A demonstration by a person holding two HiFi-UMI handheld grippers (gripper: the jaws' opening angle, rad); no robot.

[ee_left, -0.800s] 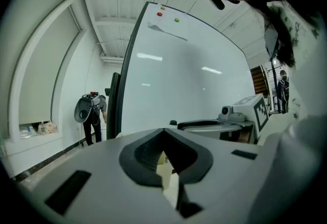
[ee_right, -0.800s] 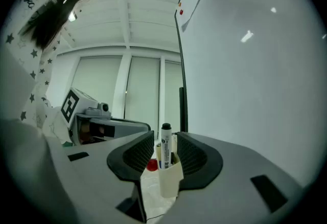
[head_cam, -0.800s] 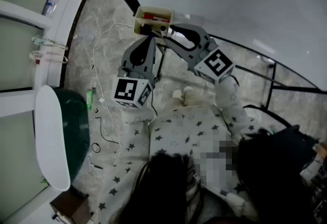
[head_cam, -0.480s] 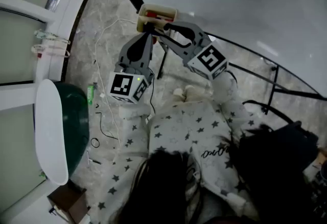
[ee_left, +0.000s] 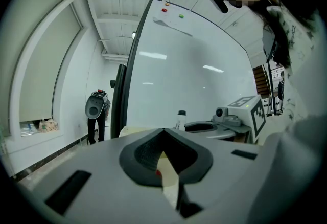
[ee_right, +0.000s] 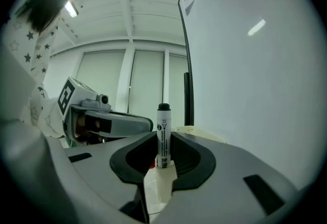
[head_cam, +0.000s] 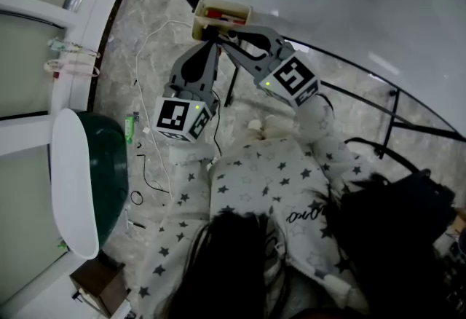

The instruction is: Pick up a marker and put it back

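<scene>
**A:** Right tool [head_cam: 217, 33] has slid in closer to the tray [head_cam: 234, 14] since the earlier frame, and the left tool [head_cam: 210, 45] crept up with it.

**B:** Yep. The right tool is pinching a marker [ee_right: 163, 136]: white barrel, black cap, standing upright between the jaws, right next to the board [ee_right: 255, 64].

**A:** And the left one?

**B:** Jaws just a crack apart, nothing in them. Through the gap you only see the cream tray and a speck of red.

**A:** There's a red marker [head_cam: 222, 17] lying in that tray. Both tool tips sit just under the tray's near edge, almost touching each other.
</scene>
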